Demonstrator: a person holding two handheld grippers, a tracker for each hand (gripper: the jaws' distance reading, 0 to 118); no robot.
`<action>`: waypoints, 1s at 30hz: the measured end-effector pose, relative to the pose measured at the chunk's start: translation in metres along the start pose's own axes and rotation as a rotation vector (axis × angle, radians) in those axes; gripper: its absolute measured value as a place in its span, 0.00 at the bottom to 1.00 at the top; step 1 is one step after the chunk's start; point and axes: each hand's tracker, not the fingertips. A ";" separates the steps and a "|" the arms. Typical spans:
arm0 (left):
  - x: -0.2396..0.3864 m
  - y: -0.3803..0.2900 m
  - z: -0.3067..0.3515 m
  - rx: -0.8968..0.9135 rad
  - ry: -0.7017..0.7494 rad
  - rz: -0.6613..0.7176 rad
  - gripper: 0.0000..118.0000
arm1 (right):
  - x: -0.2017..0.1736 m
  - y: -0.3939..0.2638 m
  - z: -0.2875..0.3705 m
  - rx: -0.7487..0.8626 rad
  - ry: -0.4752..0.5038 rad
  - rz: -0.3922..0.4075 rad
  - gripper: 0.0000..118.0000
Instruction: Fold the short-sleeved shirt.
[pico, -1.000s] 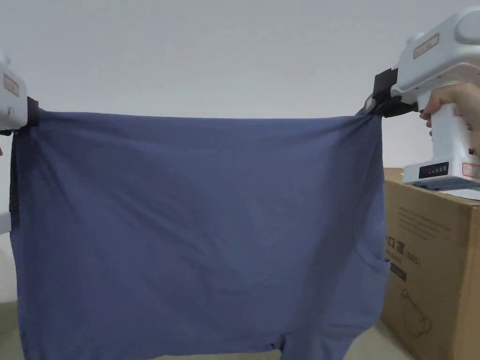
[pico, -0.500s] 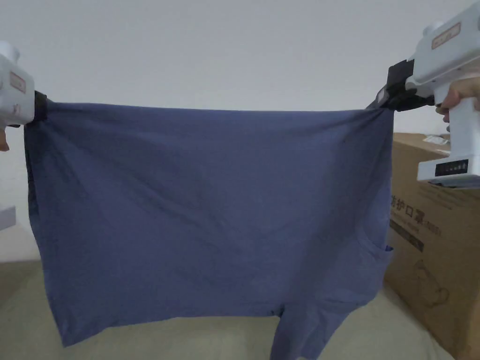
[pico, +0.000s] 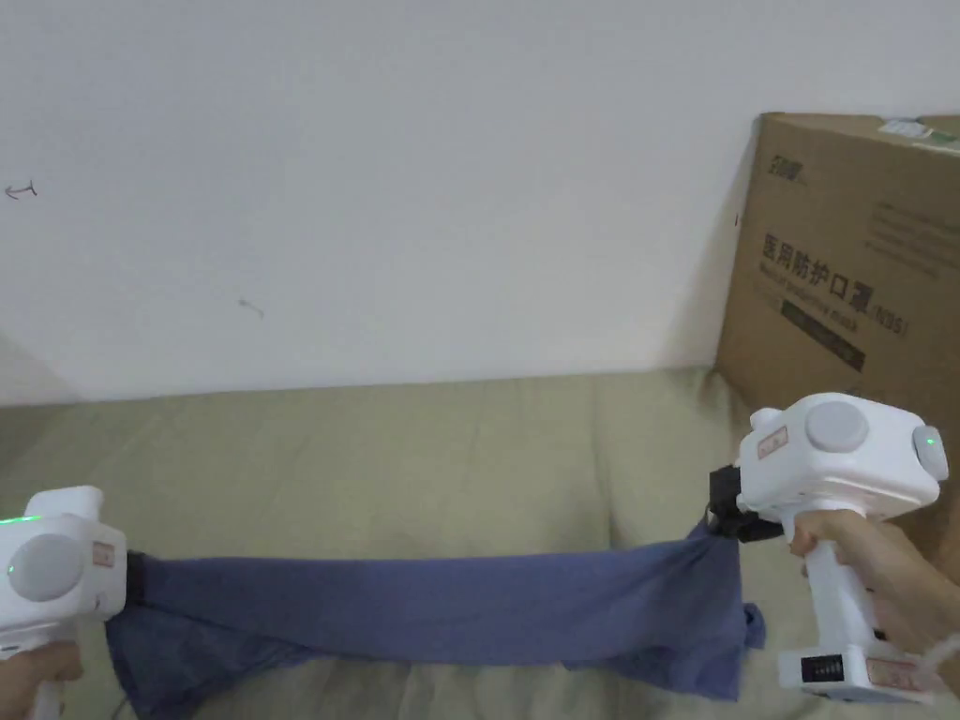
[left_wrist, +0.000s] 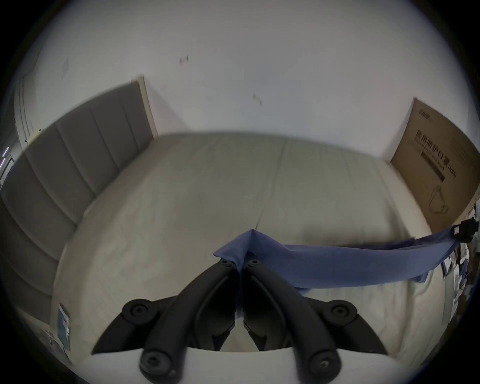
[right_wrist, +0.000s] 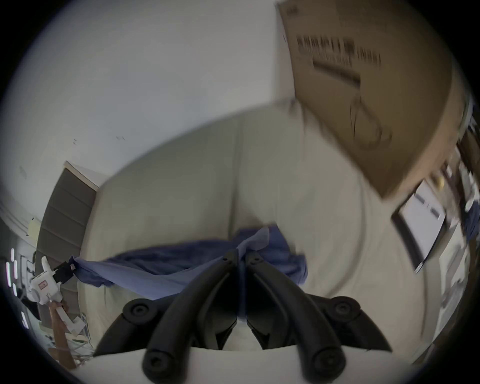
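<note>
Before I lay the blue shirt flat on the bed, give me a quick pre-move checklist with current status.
1. Left gripper clamped on the blue short-sleeved shirt: ok, both jaws pinch a corner.
2. Right gripper clamped on the shirt: ok, cloth is pinched between its closed jaws.
3. Top edge stretched between the grippers: ok, nearly taut.
4. Shirt hanging smooth: not ok, the lower cloth is bunched on the beige bed sheet.
5. Landing area ahead free: ok.
6. Clearance from the brown cardboard box: cannot tell, it stands close by the right gripper.
</note>
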 end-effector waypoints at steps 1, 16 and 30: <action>-0.003 -0.012 -0.004 -0.017 0.006 0.007 0.02 | 0.005 -0.013 -0.010 -0.008 0.004 0.002 0.03; -0.043 -0.172 0.127 0.024 -0.032 -0.075 0.02 | 0.026 -0.245 0.106 0.069 0.045 0.045 0.03; -0.102 -0.331 0.214 -0.083 0.000 -0.082 0.02 | 0.082 -0.439 0.164 -0.059 0.045 -0.031 0.03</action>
